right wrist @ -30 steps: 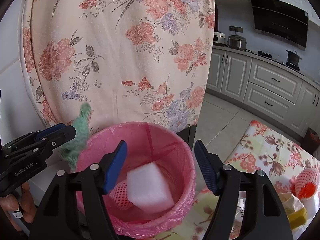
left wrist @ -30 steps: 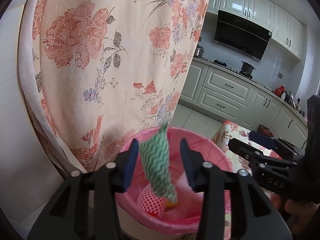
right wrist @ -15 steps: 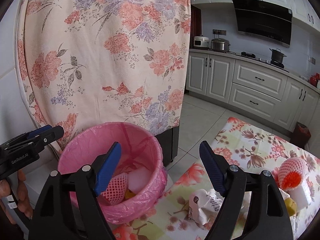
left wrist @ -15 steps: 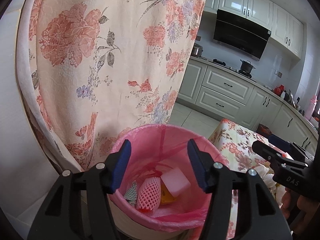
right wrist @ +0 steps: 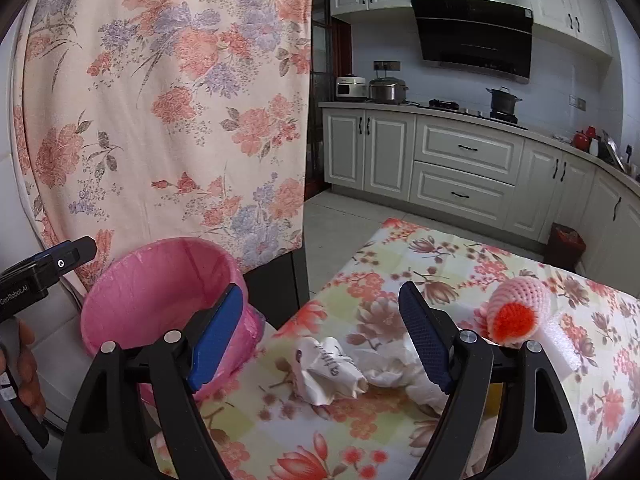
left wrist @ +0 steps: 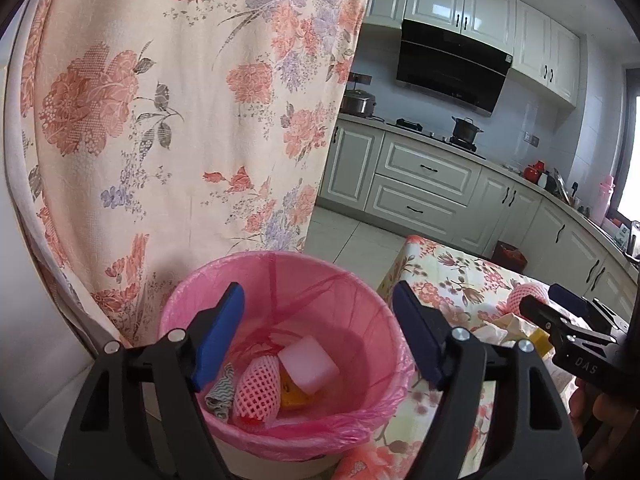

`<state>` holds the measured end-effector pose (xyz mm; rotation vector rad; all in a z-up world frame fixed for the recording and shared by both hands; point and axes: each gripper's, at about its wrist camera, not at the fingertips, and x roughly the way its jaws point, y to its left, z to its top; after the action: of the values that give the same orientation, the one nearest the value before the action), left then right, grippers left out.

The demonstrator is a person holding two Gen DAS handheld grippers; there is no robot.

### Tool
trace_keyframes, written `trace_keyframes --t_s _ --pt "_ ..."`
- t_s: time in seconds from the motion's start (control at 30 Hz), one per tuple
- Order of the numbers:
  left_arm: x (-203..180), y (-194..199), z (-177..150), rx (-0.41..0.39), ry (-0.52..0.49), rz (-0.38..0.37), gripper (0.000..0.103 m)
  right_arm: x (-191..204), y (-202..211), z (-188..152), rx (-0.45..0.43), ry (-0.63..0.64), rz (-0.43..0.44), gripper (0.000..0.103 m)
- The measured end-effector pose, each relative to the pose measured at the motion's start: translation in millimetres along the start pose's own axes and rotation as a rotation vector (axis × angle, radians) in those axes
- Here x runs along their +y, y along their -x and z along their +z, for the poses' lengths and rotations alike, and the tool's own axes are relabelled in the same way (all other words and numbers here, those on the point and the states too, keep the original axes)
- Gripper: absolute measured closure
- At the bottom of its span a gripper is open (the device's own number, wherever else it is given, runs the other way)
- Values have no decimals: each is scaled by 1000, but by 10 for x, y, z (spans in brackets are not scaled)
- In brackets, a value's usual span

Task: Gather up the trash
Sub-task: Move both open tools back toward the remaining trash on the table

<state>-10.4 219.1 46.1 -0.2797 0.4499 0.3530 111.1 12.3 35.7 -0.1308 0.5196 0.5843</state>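
Open mouth of the pink-lined bin below, floral curtain close behind, cluttered table alongside.

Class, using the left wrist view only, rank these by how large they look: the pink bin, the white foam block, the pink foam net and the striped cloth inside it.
1. pink bin
2. pink foam net
3. white foam block, nearly the same as the net
4. striped cloth, partly hidden
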Motion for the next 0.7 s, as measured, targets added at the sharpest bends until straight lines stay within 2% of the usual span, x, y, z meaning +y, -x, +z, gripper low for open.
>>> trace_keyframes --t_s 0.33,0.7 --pt "-487 -23 -73 12 -56 -69 23 -597 271 -289 16 -72 -99 28" --pt "-939 -82 -167 41 -102 -127 23 -1035 444 -522 31 -129 -165 28"
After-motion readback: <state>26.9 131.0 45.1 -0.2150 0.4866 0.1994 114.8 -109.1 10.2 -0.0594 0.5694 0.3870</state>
